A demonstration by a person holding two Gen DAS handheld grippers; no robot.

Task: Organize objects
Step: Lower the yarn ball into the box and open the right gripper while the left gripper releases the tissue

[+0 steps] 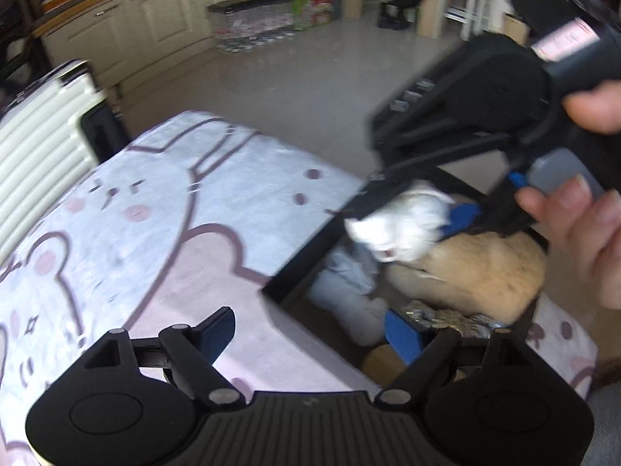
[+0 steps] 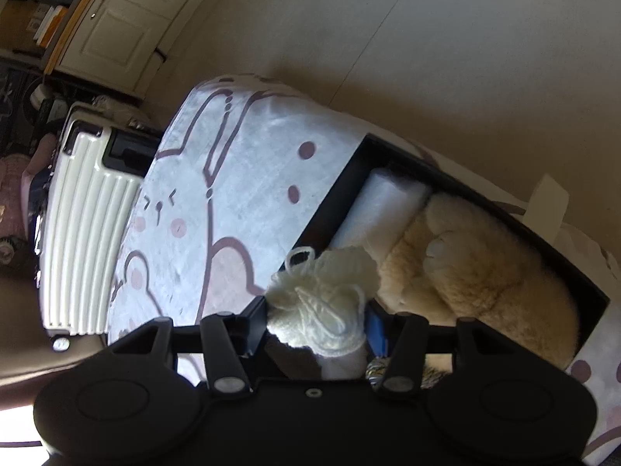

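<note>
Right gripper [image 2: 316, 324] has its fingers clamped on a fluffy cream yarn ball [image 2: 326, 299] over the black rectangular box [image 2: 337, 190]; left gripper [image 1: 310, 334] fingers spread wide, holding nothing.

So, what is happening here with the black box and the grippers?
A person is sorting soft things into an open black box on a table with a bunny-print cloth. The right gripper holds a ball of cream-white yarn over the box. A beige plush toy and a white roll already lie inside. The left gripper is open and empty near the box edge.
</note>
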